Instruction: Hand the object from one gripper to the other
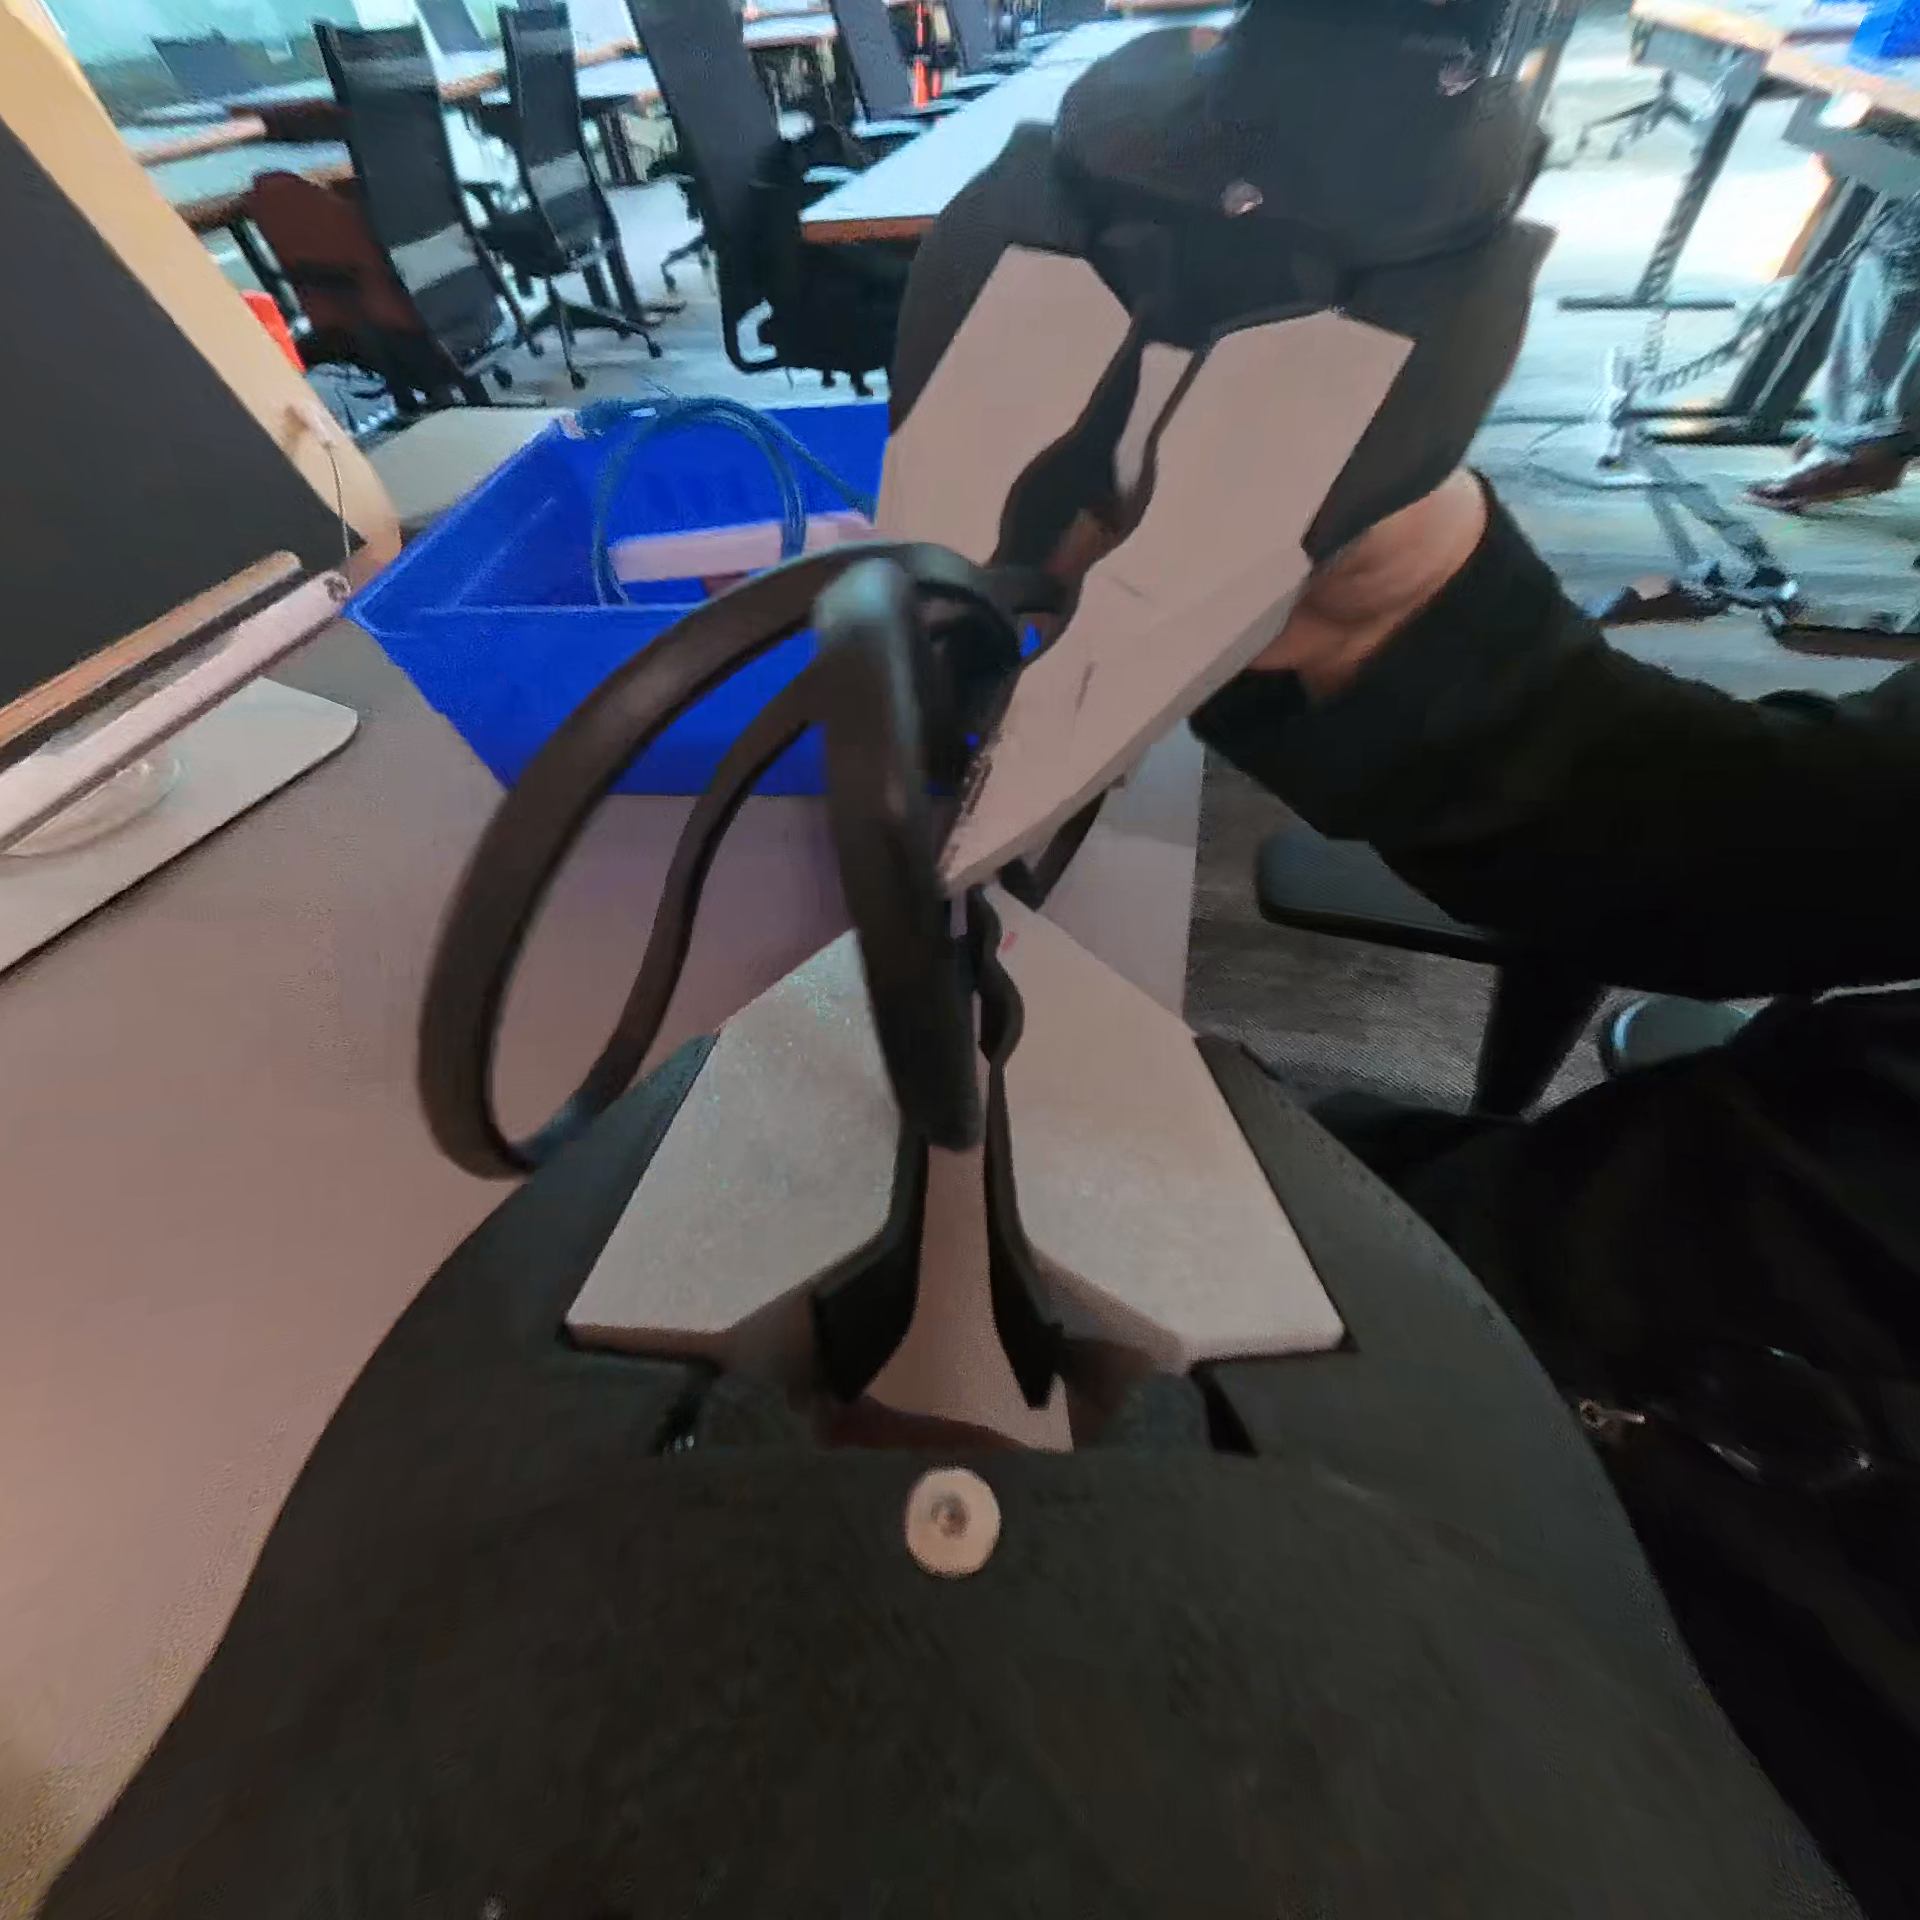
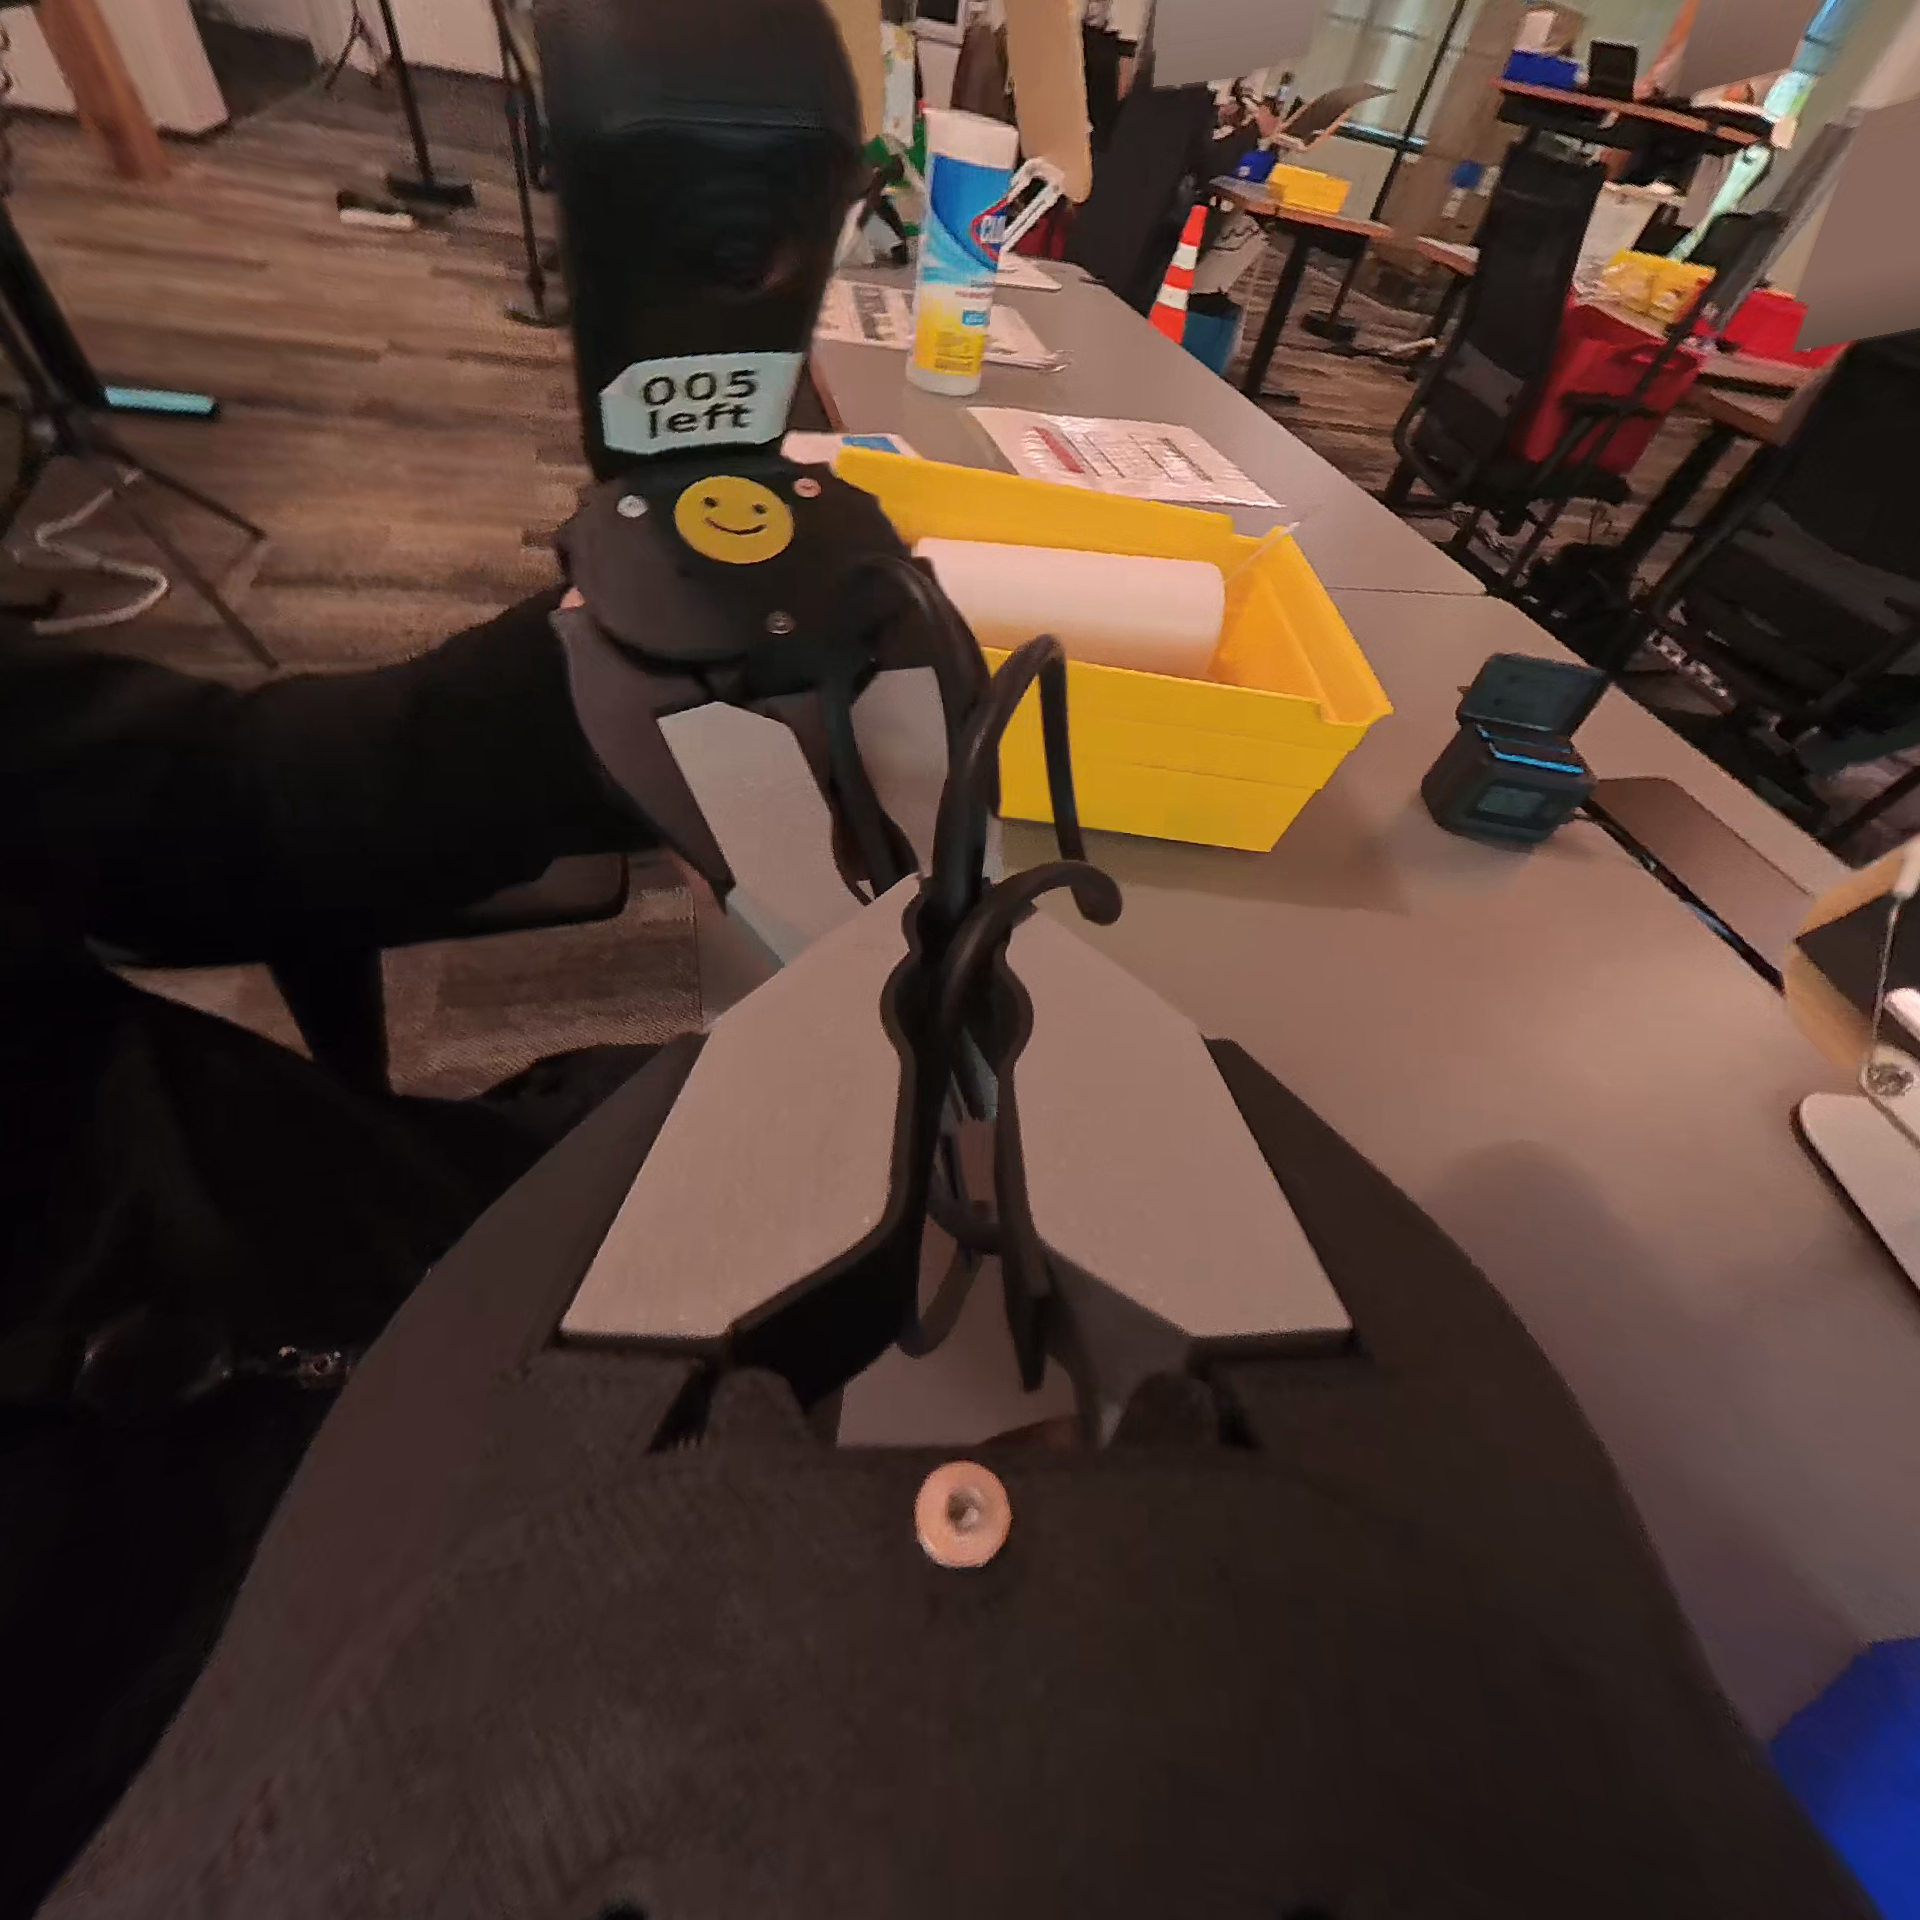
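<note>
A: Above the worktop [image 1: 208, 1039], at the left, what does the left gripper [image 1: 971, 935] hold?
B: A coiled black cable [image 1: 665, 862]. Its fingers are clamped on the bundle's right side, and the loops bulge out to the left, clear of the worktop.
A: And behind the loops?
B: A blue bin [image 1: 540, 644] with a blue cord [image 1: 665, 468] in it, near the worktop's far edge. Further left stands a monitor foot [image 1: 156, 769].
A: Moving right, the other gripper?
B: The right gripper [image 2: 961, 925] meets the left one tip to tip. In its own view its fingers are pressed together on the same cable [image 2: 966, 831], which arches up between the two grippers. So both grip it at once.
A: Anything right of that?
B: A yellow bin [image 2: 1174, 748] with a white roll [image 2: 1081, 603], then a small dark device [image 2: 1512, 758], all on the worktop [image 2: 1351, 987].
</note>
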A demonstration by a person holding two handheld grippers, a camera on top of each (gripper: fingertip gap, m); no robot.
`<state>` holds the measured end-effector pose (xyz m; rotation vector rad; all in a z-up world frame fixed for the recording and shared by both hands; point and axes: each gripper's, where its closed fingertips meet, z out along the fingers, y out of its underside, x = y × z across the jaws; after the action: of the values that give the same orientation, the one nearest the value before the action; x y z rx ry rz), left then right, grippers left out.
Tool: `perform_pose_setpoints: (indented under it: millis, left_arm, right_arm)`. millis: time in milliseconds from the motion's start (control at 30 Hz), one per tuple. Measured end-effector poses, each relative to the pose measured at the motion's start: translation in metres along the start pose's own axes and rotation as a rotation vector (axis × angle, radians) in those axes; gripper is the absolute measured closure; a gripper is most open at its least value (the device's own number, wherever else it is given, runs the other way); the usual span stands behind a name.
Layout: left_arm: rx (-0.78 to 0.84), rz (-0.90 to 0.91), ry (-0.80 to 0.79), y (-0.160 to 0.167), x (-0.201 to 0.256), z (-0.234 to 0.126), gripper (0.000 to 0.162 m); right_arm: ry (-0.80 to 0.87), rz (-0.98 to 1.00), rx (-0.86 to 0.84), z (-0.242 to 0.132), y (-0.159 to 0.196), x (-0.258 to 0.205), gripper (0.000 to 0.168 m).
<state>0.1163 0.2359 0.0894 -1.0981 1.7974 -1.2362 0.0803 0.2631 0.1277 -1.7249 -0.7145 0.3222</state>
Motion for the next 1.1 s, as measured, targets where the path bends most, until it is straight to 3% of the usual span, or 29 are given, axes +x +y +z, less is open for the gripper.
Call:
perform_pose_setpoints:
  millis: [167,433,600,833,933,1100]
  left_arm:
    - [-0.031,0.007,-0.018,0.005,-0.001,0.005,0.161]
    - [0.010,0.045,-0.042,-0.001,-0.002,0.004,0.162]
    - [-0.022,0.077,-0.033,0.004,-0.003,-0.011,0.133]
    - [-0.031,0.116,-0.176,0.003,-0.032,-0.059,0.116]
    - [0.005,0.149,-0.244,-0.008,-0.036,-0.069,0.116]
    - [0.012,0.285,-0.311,-0.022,-0.024,-0.049,0.117]
  right_arm:
    - [-0.009,-0.081,0.003,0.011,-0.002,-0.013,0.160]
    - [0.018,-0.036,0.017,0.007,-0.003,-0.004,0.163]
    - [0.142,0.014,0.139,-0.024,-0.026,0.022,0.167]
    - [0.389,-0.094,0.006,-0.053,-0.007,0.061,0.166]
    - [0.337,-0.094,-0.055,-0.046,0.004,0.055,0.166]
    - [0.146,-0.155,-0.115,-0.022,0.014,0.018,0.166]
